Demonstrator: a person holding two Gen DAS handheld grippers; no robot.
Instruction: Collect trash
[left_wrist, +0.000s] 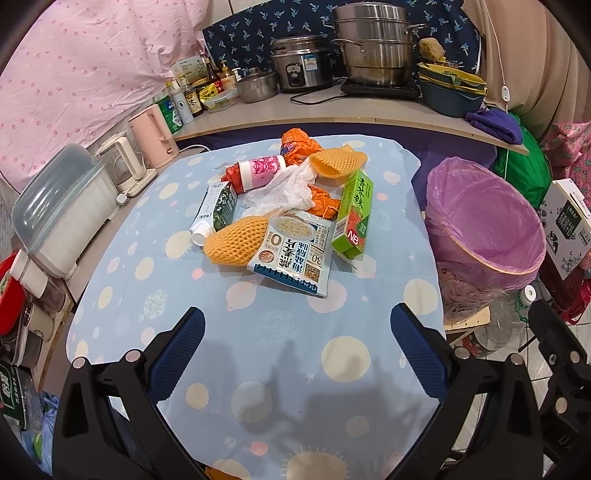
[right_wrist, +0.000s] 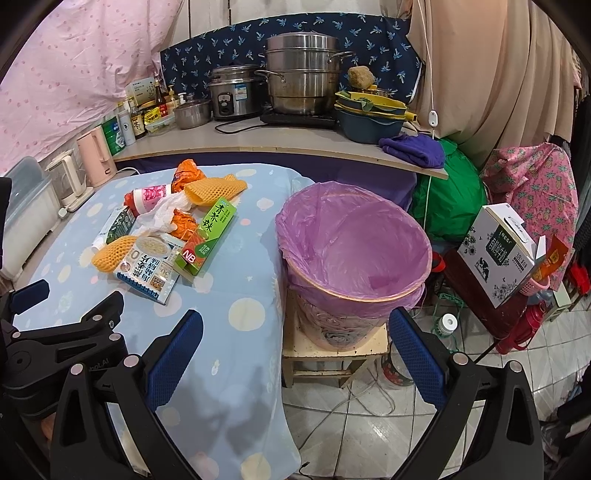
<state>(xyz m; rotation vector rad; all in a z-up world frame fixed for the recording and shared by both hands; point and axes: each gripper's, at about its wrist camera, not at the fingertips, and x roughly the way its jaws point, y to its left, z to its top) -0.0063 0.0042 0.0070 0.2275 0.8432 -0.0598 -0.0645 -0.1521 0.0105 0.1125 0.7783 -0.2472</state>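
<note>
A pile of trash lies on the blue dotted tablecloth (left_wrist: 280, 369): an oatmeal pouch (left_wrist: 295, 251), a green box (left_wrist: 352, 214), two orange foam nets (left_wrist: 234, 240), a pink-labelled bottle (left_wrist: 260, 168), a dark carton (left_wrist: 218, 210), white tissue (left_wrist: 291, 188) and orange bags (left_wrist: 295, 146). A bin with a purple liner (left_wrist: 484, 221) stands right of the table; it also shows in the right wrist view (right_wrist: 351, 254). My left gripper (left_wrist: 295, 347) is open and empty, short of the pile. My right gripper (right_wrist: 295, 350) is open and empty, over the table edge before the bin.
A counter (right_wrist: 258, 142) behind holds steel pots, a rice cooker, bottles and stacked bowls. Kettles (left_wrist: 151, 136) and a plastic box (left_wrist: 62, 206) line the table's left. The bin sits on a low stool (right_wrist: 332, 354). A milk box (right_wrist: 498, 251) and bottles crowd the tiled floor.
</note>
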